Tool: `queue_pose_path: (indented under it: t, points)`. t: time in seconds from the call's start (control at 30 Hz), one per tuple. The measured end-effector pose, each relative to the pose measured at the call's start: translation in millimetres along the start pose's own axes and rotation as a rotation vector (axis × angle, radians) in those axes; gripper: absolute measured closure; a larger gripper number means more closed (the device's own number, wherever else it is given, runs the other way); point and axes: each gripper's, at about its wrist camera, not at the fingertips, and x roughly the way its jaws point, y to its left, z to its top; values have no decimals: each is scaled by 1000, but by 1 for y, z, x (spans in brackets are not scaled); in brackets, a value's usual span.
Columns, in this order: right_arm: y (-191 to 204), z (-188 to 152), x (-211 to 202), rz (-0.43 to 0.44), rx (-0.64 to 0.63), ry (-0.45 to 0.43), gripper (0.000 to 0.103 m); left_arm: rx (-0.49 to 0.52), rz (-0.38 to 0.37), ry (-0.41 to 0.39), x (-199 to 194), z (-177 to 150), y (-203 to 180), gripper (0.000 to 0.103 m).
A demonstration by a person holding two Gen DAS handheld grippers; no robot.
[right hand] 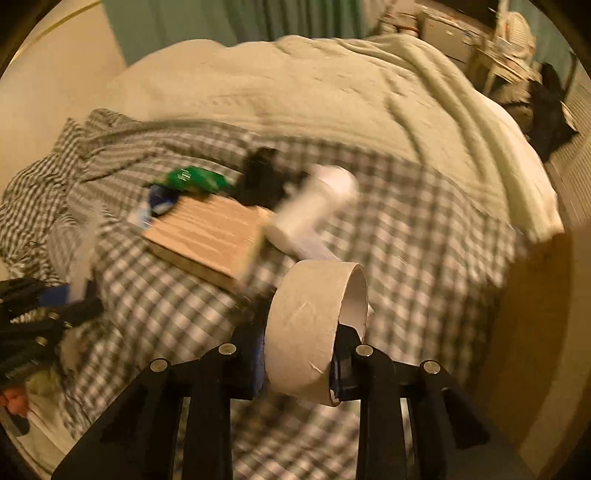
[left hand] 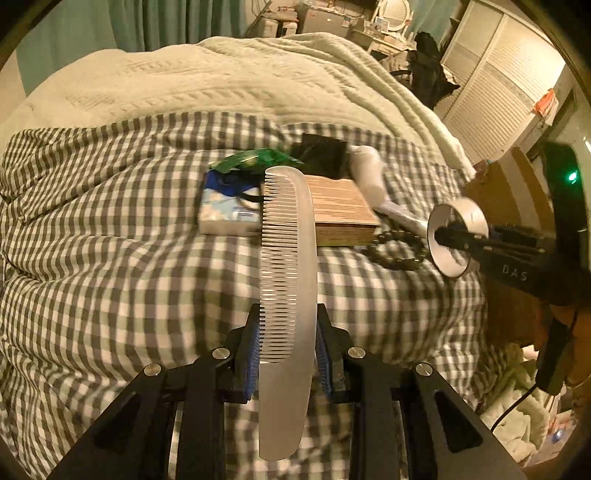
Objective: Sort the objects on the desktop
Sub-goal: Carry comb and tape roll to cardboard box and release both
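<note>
My left gripper [left hand: 286, 350] is shut on a long grey comb [left hand: 288, 295] and holds it upright above the checked bedspread [left hand: 110, 229]. My right gripper [right hand: 299, 354] is shut on a cardboard tape roll [right hand: 310, 332]; that roll [left hand: 452, 236] and gripper also show at the right of the left wrist view. Ahead lie a wooden box [left hand: 343, 210] [right hand: 210, 236], a tissue pack [left hand: 229, 218], a green packet [left hand: 255, 158] [right hand: 195, 179], a black item [left hand: 321, 153], a white tube [left hand: 369, 173] [right hand: 314, 206] and a dark bead bracelet [left hand: 399, 251].
A pale blanket [left hand: 240, 77] covers the far half of the bed. A wooden bed edge [right hand: 524, 332] runs along the right. White louvred doors [left hand: 491, 81] and a cluttered dresser [left hand: 384, 26] stand beyond. The right wrist view is motion-blurred.
</note>
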Motion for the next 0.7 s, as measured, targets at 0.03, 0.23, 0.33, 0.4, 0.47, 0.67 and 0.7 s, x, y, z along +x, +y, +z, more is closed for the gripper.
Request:
queue_pose_path:
  t: [0.03,0.23,0.33,0.4,0.47,0.67,0.7]
  points:
    - [-9,-6,-2,-1,28,10,78,8,-2,-3,-3,-1,-6,77]
    - [-17,-28,-41,-1,16,-32,79,37,-45,-15,-11,3,-47,77]
    - [-11,-34,-70,-15,-34,-78,79,80,-85,-29,-15,20,-83,77]
    - [-12,-33,-90,-34,-48,-101,80,116,-104,-47,-21,32,-106,77]
    - [-21,-31,-113,-40,-44,-147,80,170,-127,-73,-30,48,-135,77]
    - [-70,-24,-175,-127,-18,-265,80,255,-201,-119,-49,82,-213,77]
    - [-82,-24,-179,-147,-3,-265,80,261,-214,-114,-48,84,-225,77]
